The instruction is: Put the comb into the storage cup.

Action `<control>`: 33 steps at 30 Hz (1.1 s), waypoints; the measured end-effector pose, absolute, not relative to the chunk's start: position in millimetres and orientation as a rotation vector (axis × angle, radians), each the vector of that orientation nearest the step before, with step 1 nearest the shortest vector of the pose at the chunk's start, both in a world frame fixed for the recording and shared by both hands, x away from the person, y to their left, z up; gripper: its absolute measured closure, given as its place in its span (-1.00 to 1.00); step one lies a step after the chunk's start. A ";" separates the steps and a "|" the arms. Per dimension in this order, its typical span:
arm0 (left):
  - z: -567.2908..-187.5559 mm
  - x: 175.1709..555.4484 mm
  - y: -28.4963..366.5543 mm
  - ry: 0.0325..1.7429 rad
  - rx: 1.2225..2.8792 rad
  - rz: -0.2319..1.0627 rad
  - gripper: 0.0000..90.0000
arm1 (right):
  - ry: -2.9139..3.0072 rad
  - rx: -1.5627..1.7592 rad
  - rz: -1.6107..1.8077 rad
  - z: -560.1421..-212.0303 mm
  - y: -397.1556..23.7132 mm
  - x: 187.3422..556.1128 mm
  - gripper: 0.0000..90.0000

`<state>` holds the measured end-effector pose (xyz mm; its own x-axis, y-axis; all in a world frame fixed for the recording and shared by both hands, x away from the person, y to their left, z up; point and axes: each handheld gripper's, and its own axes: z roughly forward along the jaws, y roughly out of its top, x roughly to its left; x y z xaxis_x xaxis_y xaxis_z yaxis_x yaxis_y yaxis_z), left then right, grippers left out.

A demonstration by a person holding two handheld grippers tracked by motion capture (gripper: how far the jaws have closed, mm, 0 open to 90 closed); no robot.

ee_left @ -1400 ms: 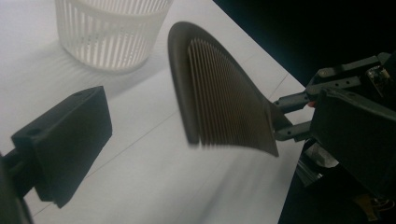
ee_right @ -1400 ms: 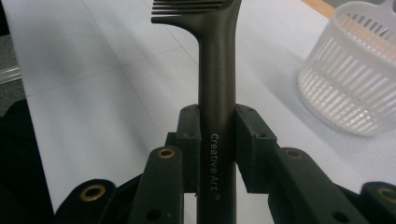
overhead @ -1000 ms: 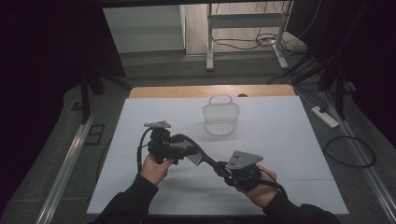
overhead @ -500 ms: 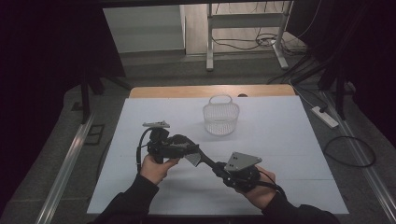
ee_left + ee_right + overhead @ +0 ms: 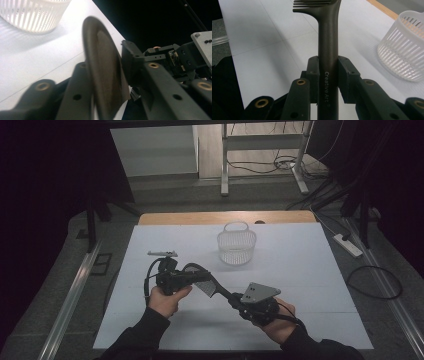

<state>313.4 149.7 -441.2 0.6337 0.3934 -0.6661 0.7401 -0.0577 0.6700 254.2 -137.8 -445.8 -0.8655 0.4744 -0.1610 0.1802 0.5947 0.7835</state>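
A dark slotted spatula (image 5: pixel 212 287) is held above the white table between both grippers. My left gripper (image 5: pixel 196 279) is shut on its flat head (image 5: pixel 103 72), which stands edge-on between the jaws in the left gripper view. On the handle (image 5: pixel 327 50), printed "Creative Art", my right gripper (image 5: pixel 328 75) is shut, with the slotted head pointing away from it. In the high view the right gripper (image 5: pixel 234 298) sits at the front right, its grey plate on top. The right gripper (image 5: pixel 190 55) also shows close behind the head in the left gripper view.
A white slatted basket (image 5: pixel 236 245) stands upright toward the back middle of the table (image 5: pixel 310 270), apart from both grippers; it shows as basket (image 5: pixel 404 55) and basket (image 5: pixel 32 15) too. A wooden strip (image 5: pixel 200 218) runs along the far edge. Cables lie on the floor beyond.
The left hand and its gripper have drifted slightly to the left. Both grippers keep their hold on the spatula.
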 end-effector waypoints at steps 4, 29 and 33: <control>-443.9 314.0 150.4 0.944 1.639 -0.416 0.76 | 2.475 0.527 1.154 -446.4 -137.7 254.7 0.60; -439.6 312.2 150.7 0.959 1.630 -0.393 0.88 | 2.470 0.534 1.178 -447.2 -138.1 258.9 0.03; -437.6 311.8 150.7 0.959 1.638 -0.376 0.88 | 2.469 0.552 1.193 -445.8 -140.2 261.1 -0.16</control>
<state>311.8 150.7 -437.6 0.6155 0.3873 -0.6864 0.7507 -0.0231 0.6602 261.1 -140.2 -445.8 -0.8655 0.4824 -0.1350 0.1940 0.5713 0.7975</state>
